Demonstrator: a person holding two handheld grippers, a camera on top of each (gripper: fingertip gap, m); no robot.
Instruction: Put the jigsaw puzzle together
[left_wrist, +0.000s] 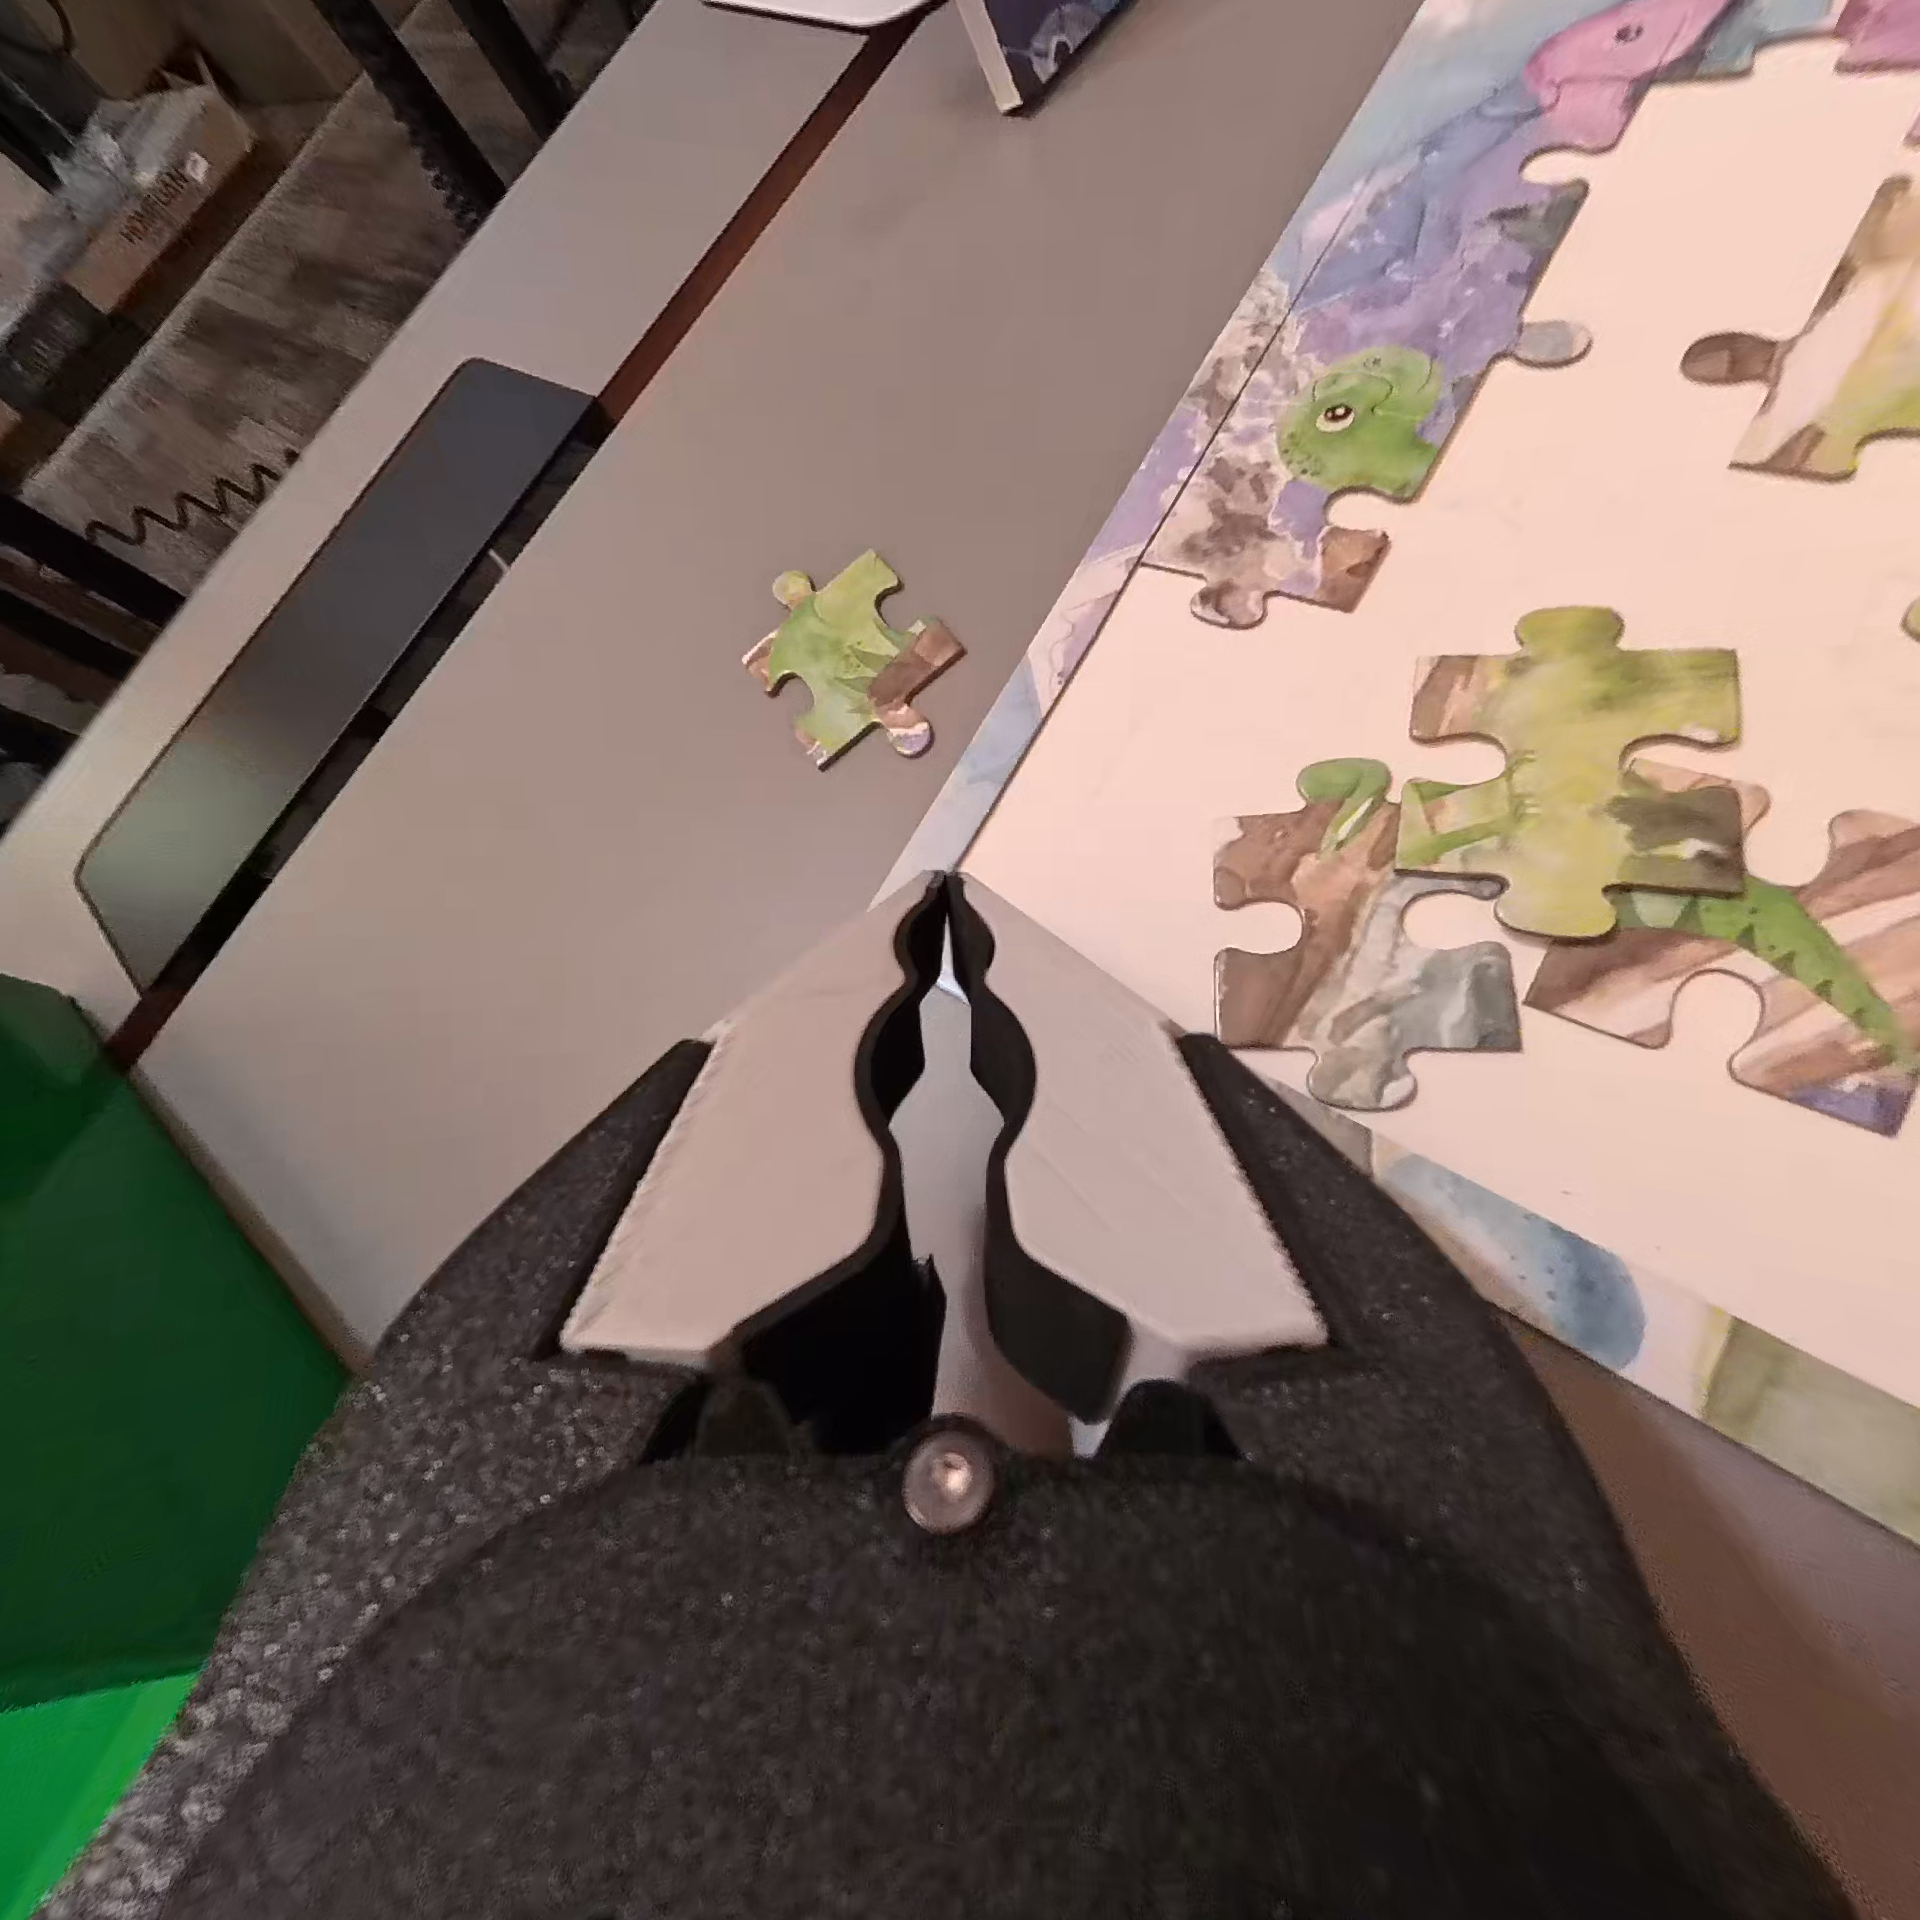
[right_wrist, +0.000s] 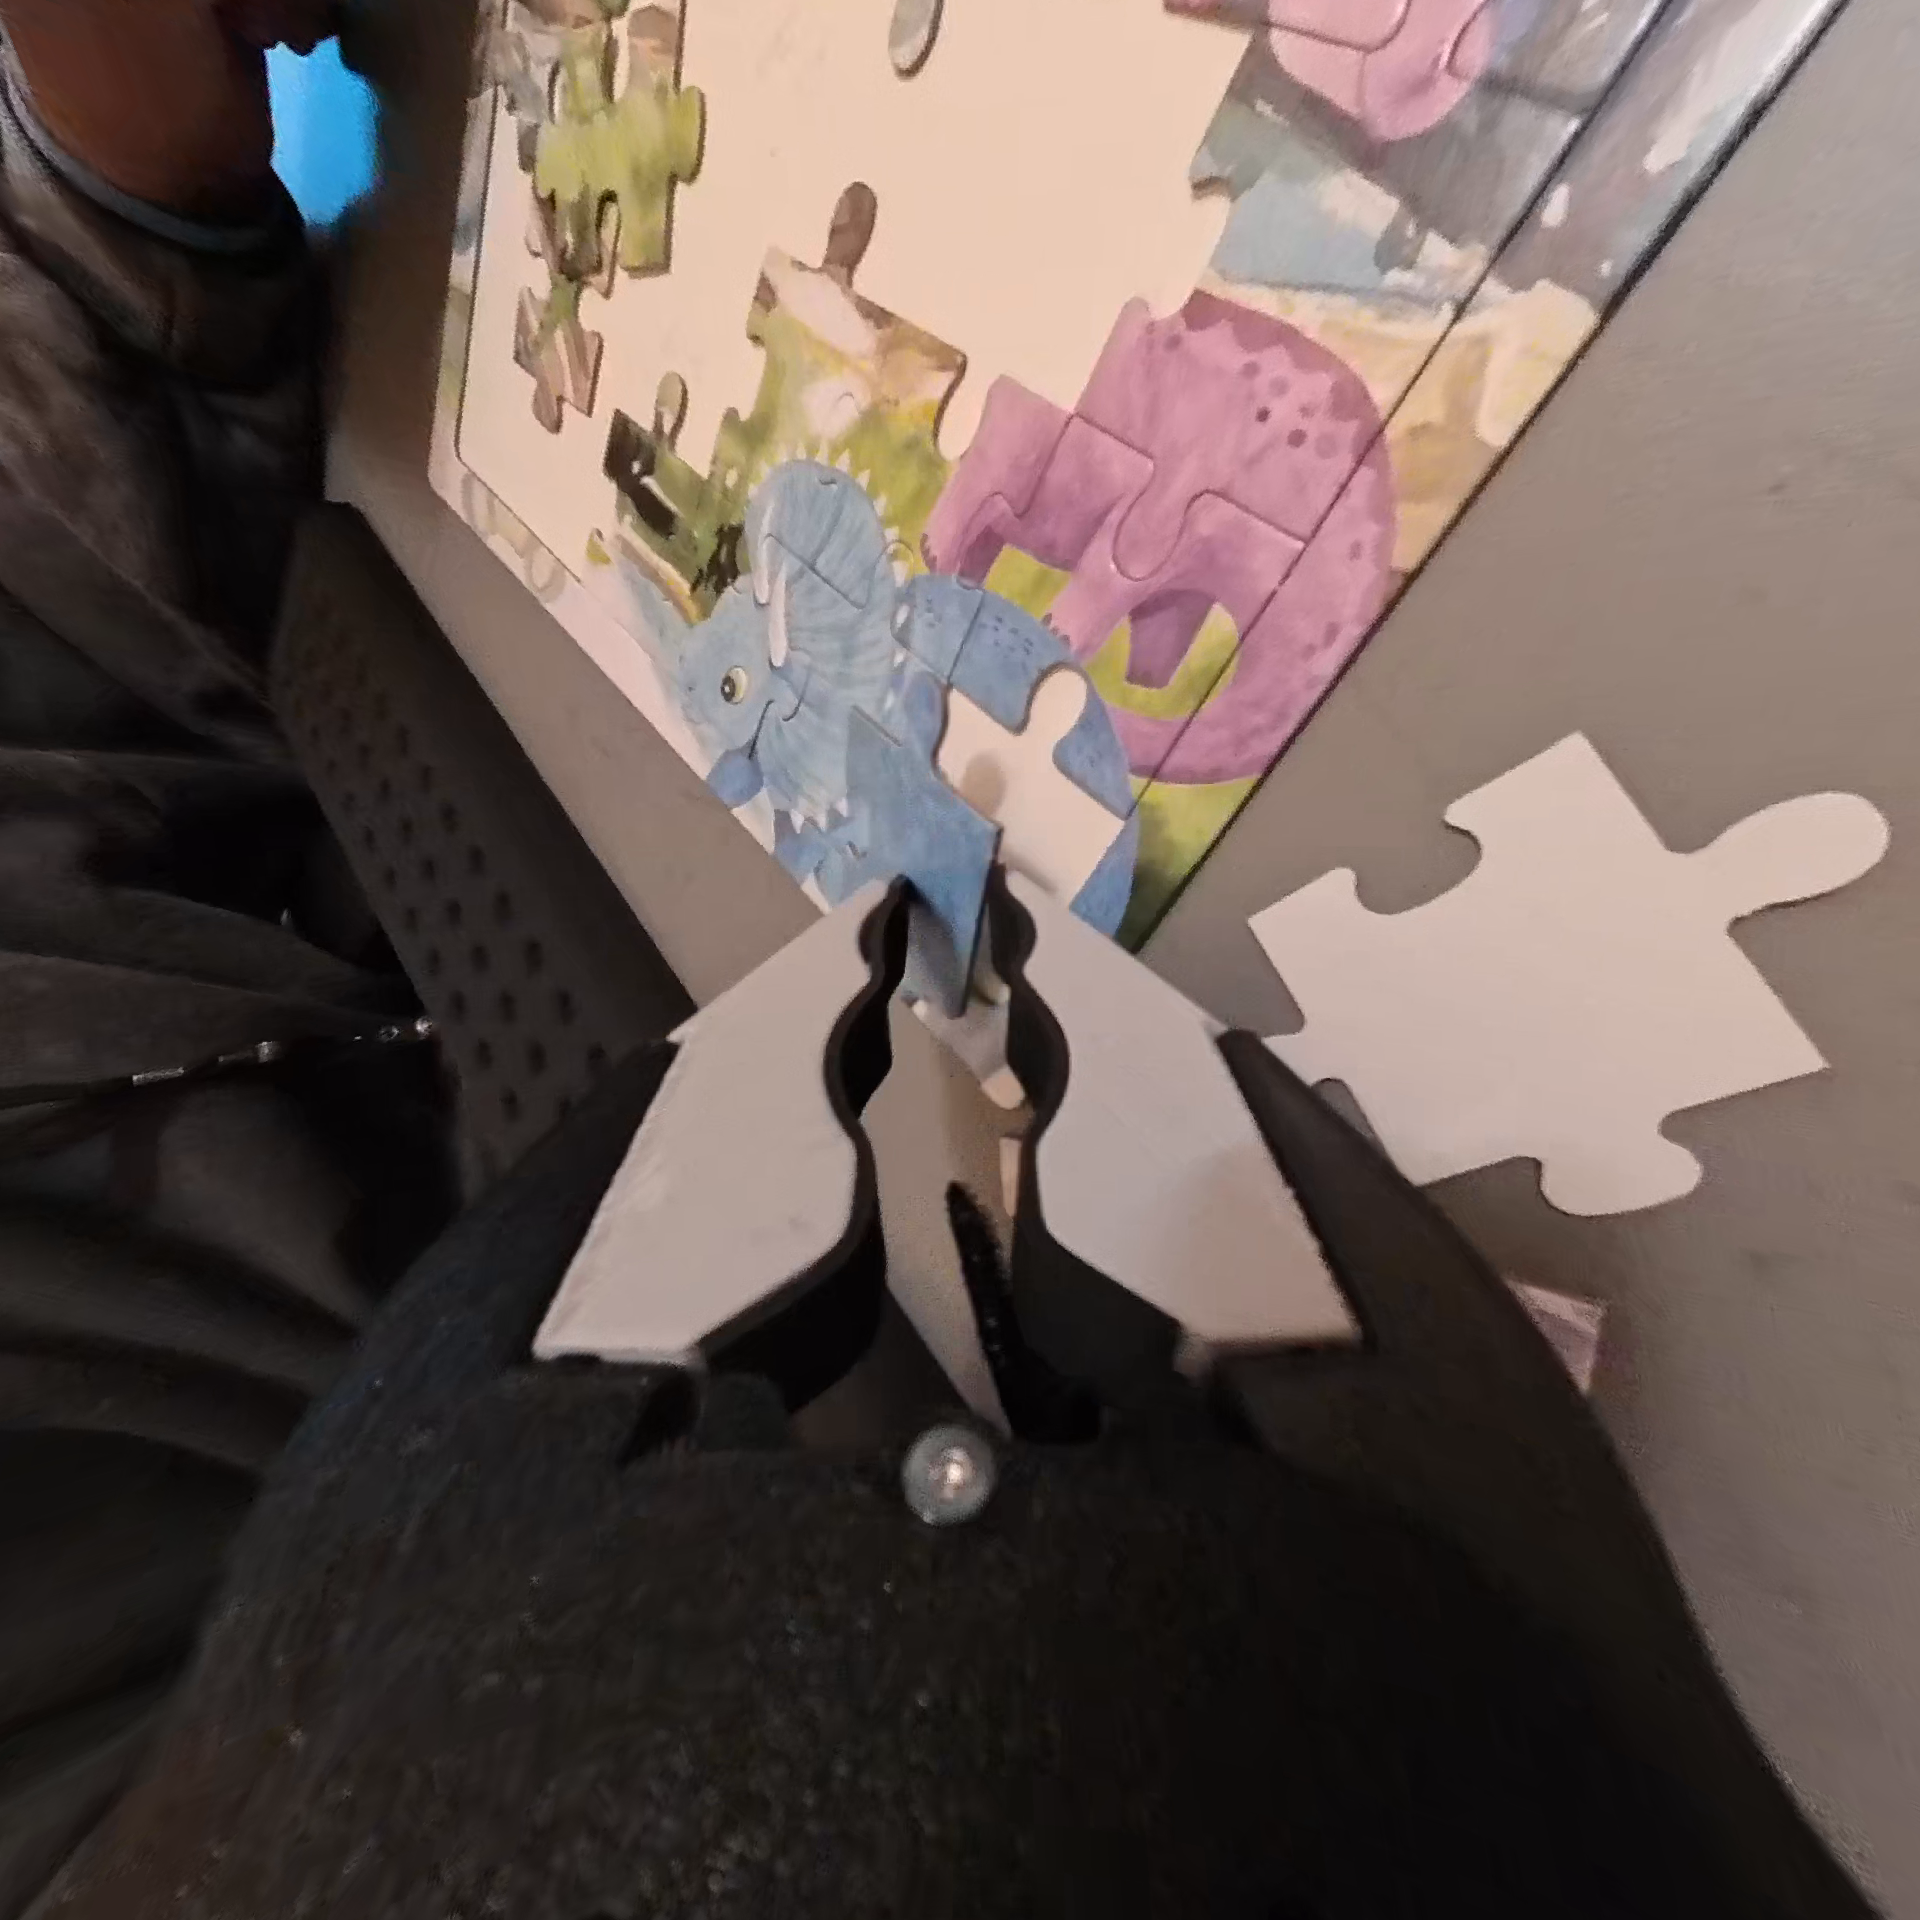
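Two claws: right claw (right_wrist: 948, 940) pinches a blue piece (right_wrist: 920, 821) over the puzzle tray (right_wrist: 499, 488), left claw (left_wrist: 945, 894) clenched empty.

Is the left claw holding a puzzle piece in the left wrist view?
No: the left claw is shut with nothing between its tips, and the nearest loose green puzzle piece lies apart on the grey table.

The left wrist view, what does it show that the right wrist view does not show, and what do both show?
Only the left wrist view: the left tongs, shut and empty; a loose green piece alone on the grey table; a green frog-like head in the assembled edge.

Only the right wrist view: the right tongs shut on a blue piece; a face-down white piece on the table; the blue triceratops; a dark sleeve.

Both: the puzzle tray, partly filled, with loose green pieces and a purple dinosaur.
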